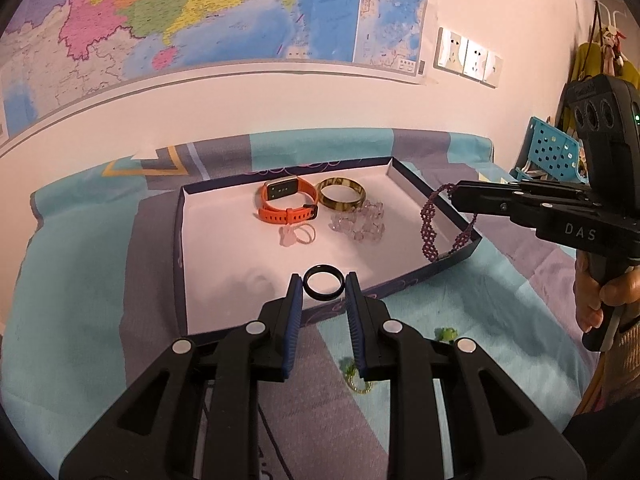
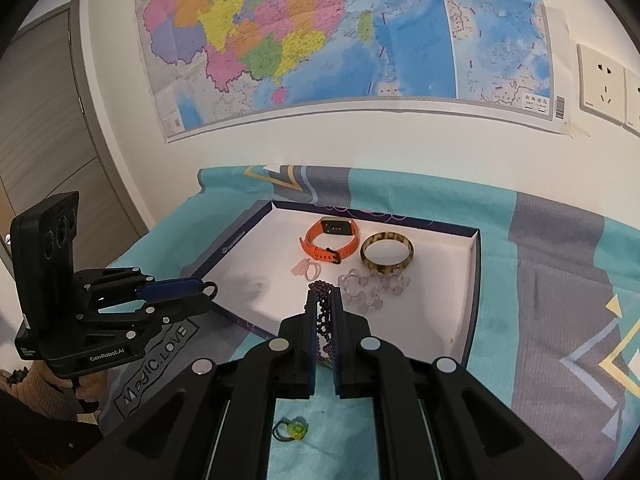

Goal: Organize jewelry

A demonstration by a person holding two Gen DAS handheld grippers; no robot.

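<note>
I have the left gripper clamped on a black ring, pinched edge to edge between the blue pads so the hoop stays flat and cannot roll out. It hangs just over the near rim of the shallow white-lined box, which I judge is the drop point for it.

The right gripper is pressed together on a purple beaded bracelet; only a short stretch of the strand is pinched, and the rest dangles in a loop over the box's right-hand wall. Holding it by one end lets the beads settle inside without tangling.

Both pieces are held above the box, not yet set down.

Inside the box, toward its far side, lie an orange watch band, an amber bangle just beside it, a clear crystal bracelet in front of the bangle, and a small pale pink ring piece in front of the watch band. The near-left part of the box floor is bare, so there is room for both.

Outside the box, on the patterned bed cover near its front edge, a green hair tie waits; I expect it goes in after these two.
</note>
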